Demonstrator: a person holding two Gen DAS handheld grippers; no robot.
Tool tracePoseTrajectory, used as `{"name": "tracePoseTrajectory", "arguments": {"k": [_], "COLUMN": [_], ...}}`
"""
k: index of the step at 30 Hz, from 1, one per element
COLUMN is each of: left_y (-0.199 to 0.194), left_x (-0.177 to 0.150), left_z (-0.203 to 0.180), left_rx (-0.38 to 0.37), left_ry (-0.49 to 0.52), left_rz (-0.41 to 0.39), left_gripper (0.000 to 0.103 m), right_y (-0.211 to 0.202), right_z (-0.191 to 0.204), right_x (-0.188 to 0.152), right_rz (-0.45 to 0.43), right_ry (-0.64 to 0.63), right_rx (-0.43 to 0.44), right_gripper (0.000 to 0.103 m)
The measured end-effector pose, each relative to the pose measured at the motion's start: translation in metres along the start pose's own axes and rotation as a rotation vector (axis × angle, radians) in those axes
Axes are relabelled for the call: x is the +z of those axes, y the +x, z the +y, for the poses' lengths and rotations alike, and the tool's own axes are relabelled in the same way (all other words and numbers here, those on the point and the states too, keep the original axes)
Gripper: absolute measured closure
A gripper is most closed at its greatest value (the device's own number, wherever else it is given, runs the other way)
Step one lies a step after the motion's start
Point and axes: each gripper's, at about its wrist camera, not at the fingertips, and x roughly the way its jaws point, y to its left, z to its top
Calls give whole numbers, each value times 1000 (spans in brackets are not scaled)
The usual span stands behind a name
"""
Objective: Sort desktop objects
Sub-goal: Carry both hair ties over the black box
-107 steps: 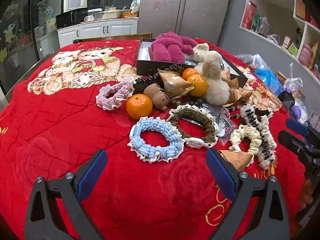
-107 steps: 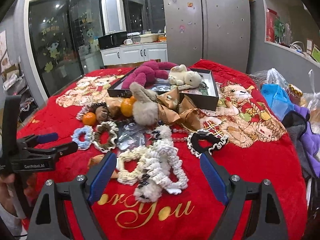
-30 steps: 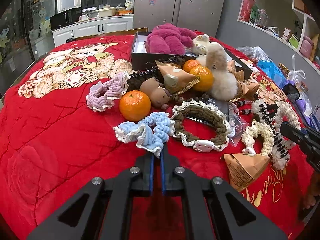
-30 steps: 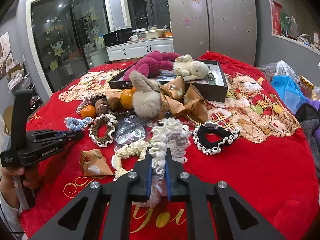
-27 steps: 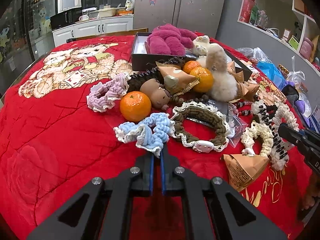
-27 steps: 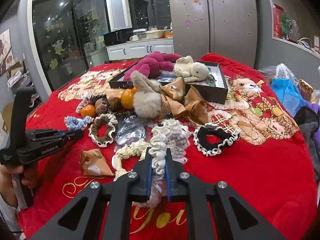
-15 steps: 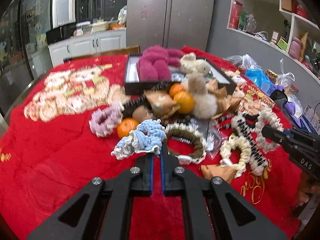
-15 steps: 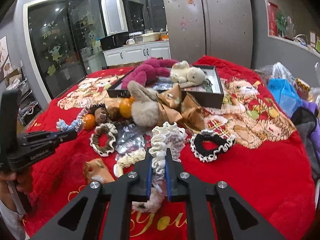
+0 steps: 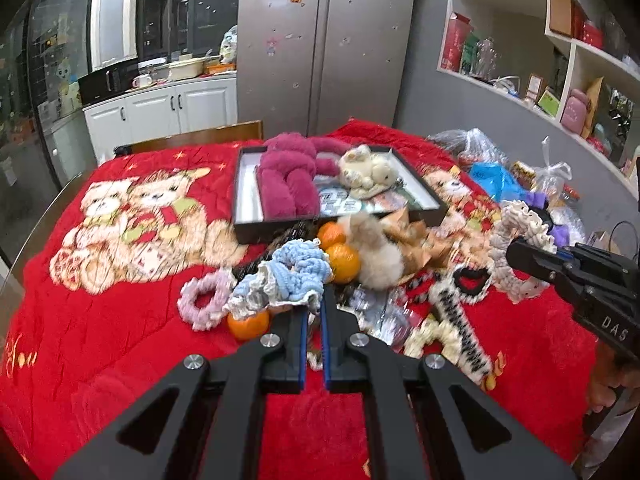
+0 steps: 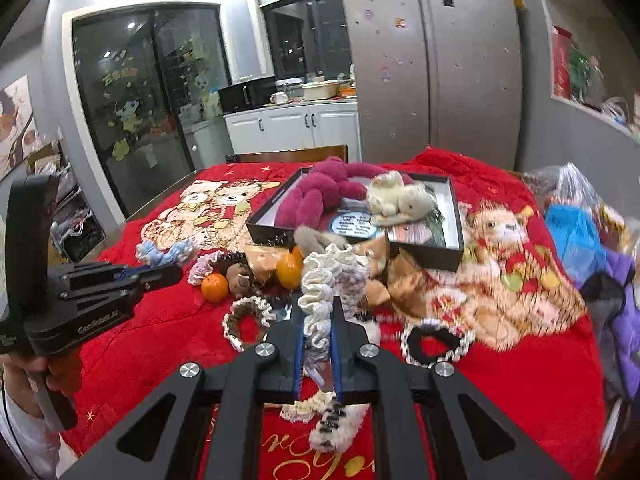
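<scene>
Left wrist view shows the left gripper (image 9: 314, 312) with its two fingers pressed together on the edge of a light blue scrunchie (image 9: 288, 278), which hangs bunched up above the red blanket (image 9: 120, 340). Under it lie a pink scrunchie (image 9: 202, 296) and an orange (image 9: 248, 324), and just behind them two more oranges (image 9: 340, 254) beside a fluffy beige toy (image 9: 376, 256). Further back stands a black tray (image 9: 256, 228) that holds a magenta plush (image 9: 288, 180) and a cream plush (image 9: 368, 170).

Right wrist view shows the right gripper (image 10: 318, 344) clamped on a cream ruffled scrunchie (image 10: 324, 280); the scrunchie rises in front of the fingers and also hangs down below them. On the blanket to the left of it lies a brown scrunchie with white trim (image 10: 248, 316), and to the right a black scrunchie with white trim (image 10: 436, 340). The same black tray sits behind, close to the middle of the table.
</scene>
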Motion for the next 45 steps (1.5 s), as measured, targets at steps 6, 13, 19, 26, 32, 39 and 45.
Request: {"name": "tracePoseTrajectory", "arguments": {"k": [6, 13, 19, 26, 32, 39, 45], "left_y": [6, 36, 78, 145, 209, 241, 242], "left_x": [35, 72, 106, 138, 146, 127, 124], "left_z": [-6, -11, -21, -35, -44, -50, -49], "left_rx": [-21, -29, -55, -87, -91, -70, -78], "left_ry": [29, 46, 64, 67, 22, 94, 105], "left_rz": [-14, -6, 17, 56, 102, 129, 139], "left_gripper": [97, 97, 97, 97, 97, 97, 97], "right_y": [2, 21, 47, 89, 137, 176, 202], "right_z": [0, -1, -17, -48, -80, -116, -115], "right_x": [27, 52, 76, 110, 123, 108, 88], "right_rz": [-9, -9, -4, 15, 56, 118, 193], "right_ry": [-10, -52, -36, 4, 53, 107, 95], "right_rx": [17, -10, -34, -75, -90, -78, -88], "right_gripper": [92, 92, 92, 92, 92, 92, 92]}}
